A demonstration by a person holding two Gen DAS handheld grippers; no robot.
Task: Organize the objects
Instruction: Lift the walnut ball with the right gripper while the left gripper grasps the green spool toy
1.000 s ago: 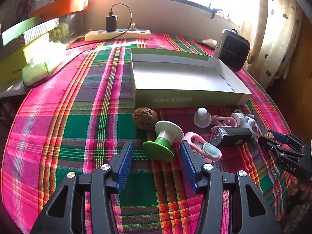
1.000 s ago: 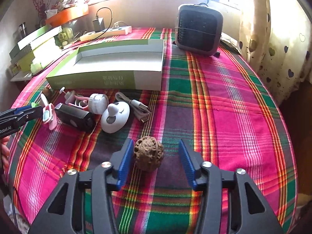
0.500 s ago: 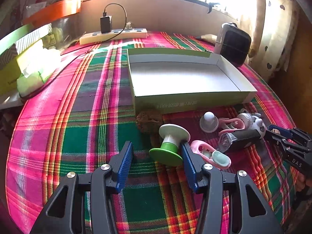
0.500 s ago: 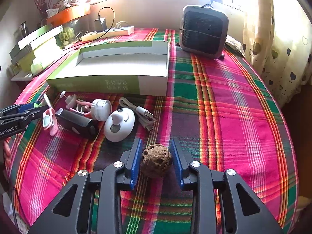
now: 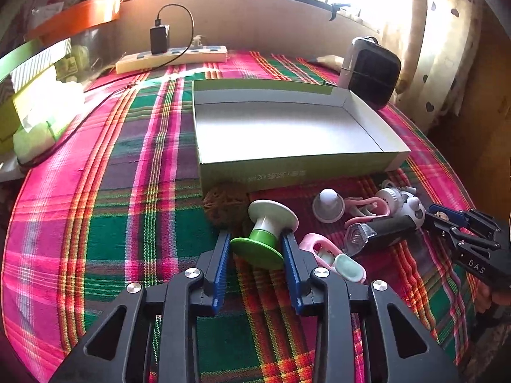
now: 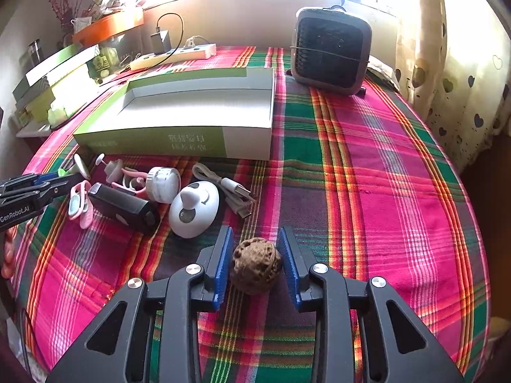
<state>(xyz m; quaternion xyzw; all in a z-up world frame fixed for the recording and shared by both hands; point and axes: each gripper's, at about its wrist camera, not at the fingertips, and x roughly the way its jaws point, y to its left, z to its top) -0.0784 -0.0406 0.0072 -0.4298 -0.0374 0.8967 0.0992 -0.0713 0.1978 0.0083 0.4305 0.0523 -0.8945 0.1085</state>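
My left claw is closing on the green-and-white spool, its axis pointing ahead toward the box; my right claw clamps the walnut.

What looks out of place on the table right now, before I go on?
The green-and-white spool lies tipped on its side between the left claw's closing jaws. The small items are heaped untidily in front of the open box, which holds nothing. Nothing looks spilled or broken.

Left gripper closing round green-and-white spool — plaid cloth beneath
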